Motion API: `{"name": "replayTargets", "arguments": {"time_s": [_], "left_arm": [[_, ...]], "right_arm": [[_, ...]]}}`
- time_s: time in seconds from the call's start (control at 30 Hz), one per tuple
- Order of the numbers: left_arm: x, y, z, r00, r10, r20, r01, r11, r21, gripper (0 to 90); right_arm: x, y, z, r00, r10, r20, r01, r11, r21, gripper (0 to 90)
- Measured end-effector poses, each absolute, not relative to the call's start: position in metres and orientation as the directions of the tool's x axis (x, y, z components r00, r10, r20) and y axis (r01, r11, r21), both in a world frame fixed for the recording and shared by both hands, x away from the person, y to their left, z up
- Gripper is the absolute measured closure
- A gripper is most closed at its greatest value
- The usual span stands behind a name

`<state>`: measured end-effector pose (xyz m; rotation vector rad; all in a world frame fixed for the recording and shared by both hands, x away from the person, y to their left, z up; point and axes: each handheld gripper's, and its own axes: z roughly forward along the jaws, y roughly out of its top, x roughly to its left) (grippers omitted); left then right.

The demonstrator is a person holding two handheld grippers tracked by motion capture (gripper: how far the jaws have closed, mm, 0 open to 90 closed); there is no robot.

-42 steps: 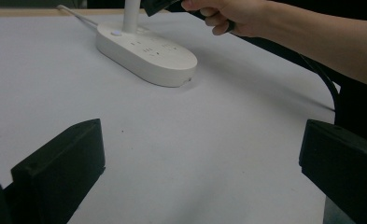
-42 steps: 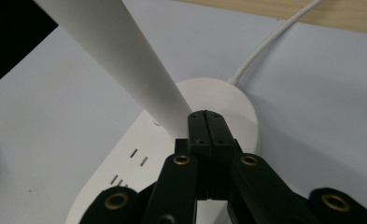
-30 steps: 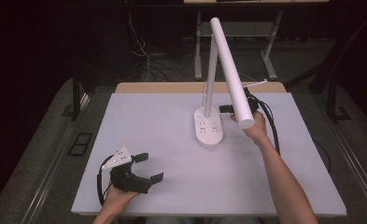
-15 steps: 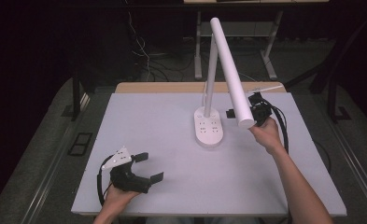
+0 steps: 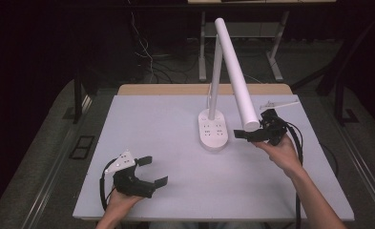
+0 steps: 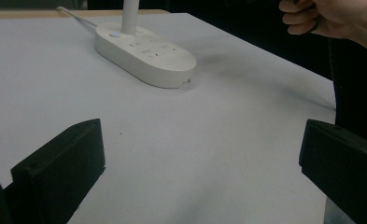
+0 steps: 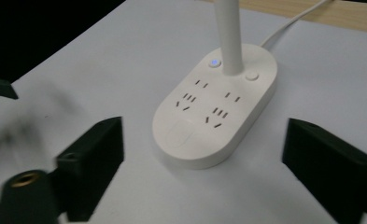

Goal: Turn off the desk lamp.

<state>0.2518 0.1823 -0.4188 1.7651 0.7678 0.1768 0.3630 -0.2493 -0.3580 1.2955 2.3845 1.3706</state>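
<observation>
A white desk lamp stands right of the table's middle. Its oval base [image 5: 213, 133] carries sockets and its long tube head [image 5: 235, 71] slants down to the right. My right gripper [image 5: 257, 132] is open just right of the base, below the head's lower end. In the right gripper view the base [image 7: 214, 112] lies ahead between the wide-apart jaws of this gripper [image 7: 204, 196], with a small blue light [image 7: 214, 62] by the stem. My left gripper [image 5: 155, 171] rests open at the near left, empty; its view [image 6: 200, 186] shows the base [image 6: 146, 53] farther off.
The white tabletop [image 5: 166, 124] has a wooden strip [image 5: 175, 89] along its far edge. The lamp's cord [image 7: 293, 18] runs off the back. A small pale object [image 5: 278, 102] lies at the far right. The person's right hand [image 6: 330, 18] shows in the left gripper view.
My right gripper has drawn away from the lower end of the lamp head, moving down, nearer and slightly right. The left gripper and the lamp have stayed put.
</observation>
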Motion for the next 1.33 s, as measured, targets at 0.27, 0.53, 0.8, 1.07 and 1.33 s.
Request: {"name": "replayTargets", "arguments": {"time_s": [0.27,0.53,0.8,1.07,1.33], "left_arm": [[0.252,0.182,-0.419,0.775,0.577,-0.257,0.405,-0.142,0.903,0.0],[0.252,0.181,-0.419,0.776,0.577,-0.255,0.406,-0.147,0.902,0.0],[0.252,0.181,-0.419,0.775,0.579,-0.254,0.407,-0.149,0.901,0.0],[0.252,0.182,-0.419,0.773,0.581,-0.254,0.407,-0.148,0.901,0.0],[0.253,0.18,-0.419,0.774,0.581,-0.251,0.407,-0.153,0.901,0.0]], "right_arm": [[0.332,-0.26,-0.367,-0.639,0.705,0.308,0.605,0.213,0.767,0.6],[0.306,-0.275,-0.38,-0.621,0.715,0.32,0.611,0.186,0.77,0.6],[0.28,-0.28,-0.392,-0.625,0.715,0.312,0.593,0.176,0.786,0.6],[0.257,-0.279,-0.407,-0.594,0.75,0.292,0.592,0.161,0.79,0.7],[0.24,-0.283,-0.417,-0.596,0.753,0.279,0.574,0.157,0.803,0.7]]}}
